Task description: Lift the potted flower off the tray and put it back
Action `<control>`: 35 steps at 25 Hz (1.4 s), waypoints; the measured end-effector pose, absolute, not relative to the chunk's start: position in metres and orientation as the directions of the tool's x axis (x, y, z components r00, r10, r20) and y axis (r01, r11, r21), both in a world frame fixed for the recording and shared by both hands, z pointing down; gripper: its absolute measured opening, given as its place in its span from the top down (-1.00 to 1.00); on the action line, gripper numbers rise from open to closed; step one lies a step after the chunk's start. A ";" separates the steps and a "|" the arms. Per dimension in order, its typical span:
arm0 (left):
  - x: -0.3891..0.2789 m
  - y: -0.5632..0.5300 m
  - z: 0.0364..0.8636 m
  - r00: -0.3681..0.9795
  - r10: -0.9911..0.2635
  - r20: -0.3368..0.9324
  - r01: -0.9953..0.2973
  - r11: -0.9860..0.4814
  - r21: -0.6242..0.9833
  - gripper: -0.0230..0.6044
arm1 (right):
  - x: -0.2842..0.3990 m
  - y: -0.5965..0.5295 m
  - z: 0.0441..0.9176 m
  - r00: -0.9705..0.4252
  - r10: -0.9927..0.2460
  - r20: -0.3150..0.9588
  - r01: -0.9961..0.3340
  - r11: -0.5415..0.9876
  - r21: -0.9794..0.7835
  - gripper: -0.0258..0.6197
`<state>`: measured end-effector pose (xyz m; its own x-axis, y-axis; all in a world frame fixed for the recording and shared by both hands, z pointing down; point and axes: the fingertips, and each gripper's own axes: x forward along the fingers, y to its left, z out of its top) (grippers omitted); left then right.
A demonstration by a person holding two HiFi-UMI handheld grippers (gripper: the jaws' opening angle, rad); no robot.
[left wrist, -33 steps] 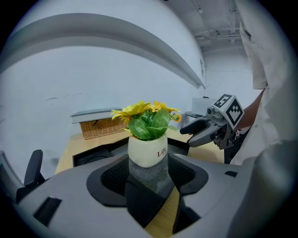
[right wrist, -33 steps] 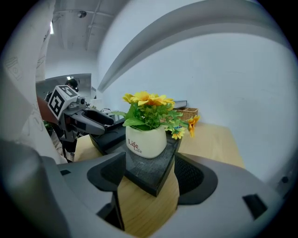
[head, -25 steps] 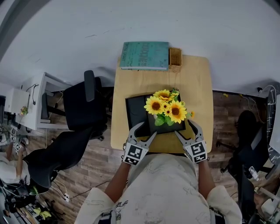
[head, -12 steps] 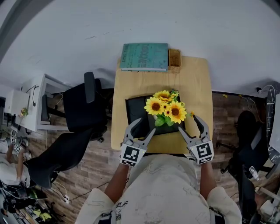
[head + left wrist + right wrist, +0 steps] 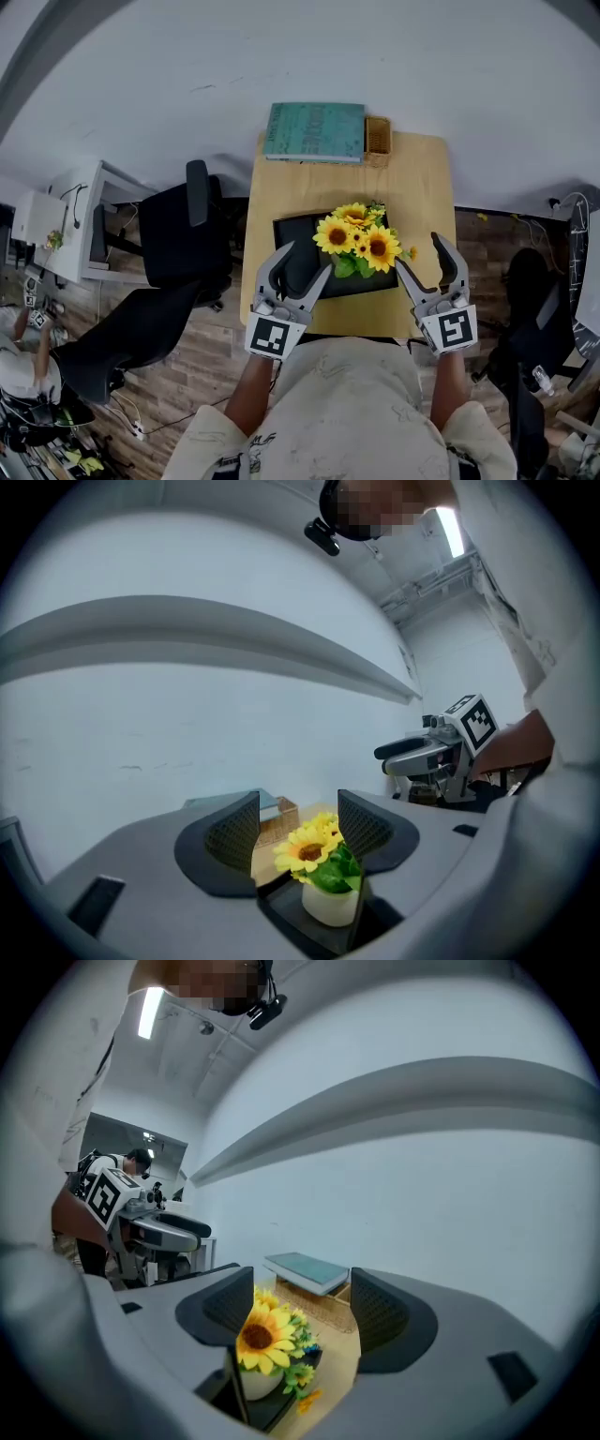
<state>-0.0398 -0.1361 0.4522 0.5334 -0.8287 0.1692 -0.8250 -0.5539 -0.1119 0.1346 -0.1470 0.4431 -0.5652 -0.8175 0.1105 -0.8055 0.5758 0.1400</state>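
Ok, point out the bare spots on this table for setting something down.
Widest bare wood lies between the book with basket and the tray. A strip runs right of the potted flower. The near edge is crowded: left gripper and right gripper.

table: 1 | on table: tray 1, potted flower 1, book 1, wicker basket 1 | at table's near edge: grippers 2, left gripper, right gripper

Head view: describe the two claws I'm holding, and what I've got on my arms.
The left claw and right claw match. Both are grey, each with two curved, tapering fingers lined with dark textured pads. Behind each sits a white cube printed with black square markers. No cables show. The person wears a pale short-sleeved shirt with a faint line print.
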 end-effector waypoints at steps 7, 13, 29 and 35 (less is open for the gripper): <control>-0.050 -0.149 0.394 0.509 -0.859 0.056 -0.834 -0.508 -0.214 0.09 | 0.142 -0.158 0.374 -0.548 -0.836 -0.035 -0.821 0.529 0.213 -0.09; -0.052 -0.150 0.361 0.506 -0.862 -0.028 -0.833 -0.481 -0.273 0.09 | 0.142 -0.157 0.343 -0.544 -0.832 -0.109 -0.826 0.508 0.243 -0.09; -0.052 -0.149 0.362 0.505 -0.863 -0.033 -0.839 -0.481 -0.256 0.09 | 0.131 -0.156 0.348 -0.570 -0.817 -0.091 -0.808 0.537 0.241 -0.09; -0.055 -0.150 0.367 0.488 -0.872 -0.019 -0.849 -0.470 -0.242 0.30 | 0.122 -0.154 0.350 -0.592 -0.802 -0.081 -0.792 0.561 0.241 0.03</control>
<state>-0.0549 -0.1501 0.3669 0.4885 -0.8724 -0.0189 -0.8488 -0.4701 -0.2419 0.1223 -0.1542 0.3502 -0.5922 -0.8017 -0.0809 -0.7920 0.5608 0.2412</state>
